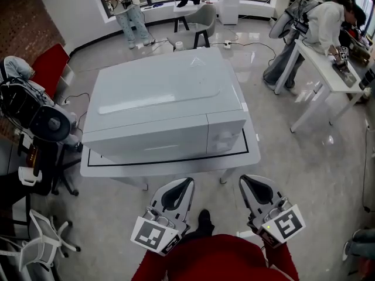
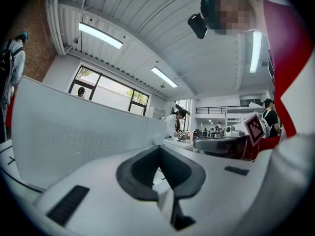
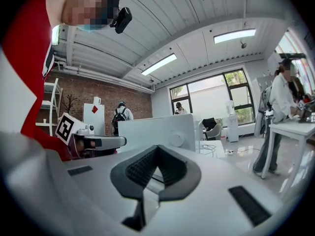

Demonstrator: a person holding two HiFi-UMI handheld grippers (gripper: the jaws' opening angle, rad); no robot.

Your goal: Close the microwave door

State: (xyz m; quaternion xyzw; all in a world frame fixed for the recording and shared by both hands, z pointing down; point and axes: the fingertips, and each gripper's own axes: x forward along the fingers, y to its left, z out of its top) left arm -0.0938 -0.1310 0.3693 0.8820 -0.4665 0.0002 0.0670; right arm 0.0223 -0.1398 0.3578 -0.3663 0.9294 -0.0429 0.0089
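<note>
White microwave [image 1: 170, 98] on the table [image 1: 176, 168] shows its door [image 1: 146, 142] flush, so closing looks done. The 2 grippers, left gripper [image 1: 186, 183] and right gripper [image 1: 245, 181], are pinched together, empty, just short of it.

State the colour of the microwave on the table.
The microwave is white all over; it shows best in the head view.

My left gripper [image 1: 186, 183] and right gripper [image 1: 245, 180] are white shells lined with dark grey ribbed pads [image 2: 140, 171]. Each has a marker cube [image 1: 155, 234] of black-and-white squares, and my sleeves [image 1: 217, 259] are red. The microwave [image 1: 164, 98] is plain white on a white table [image 1: 176, 168] edged with a thin black line, over a glossy pale grey floor [image 1: 316, 168] beside a red-brown brick wall [image 1: 23, 22].
</note>
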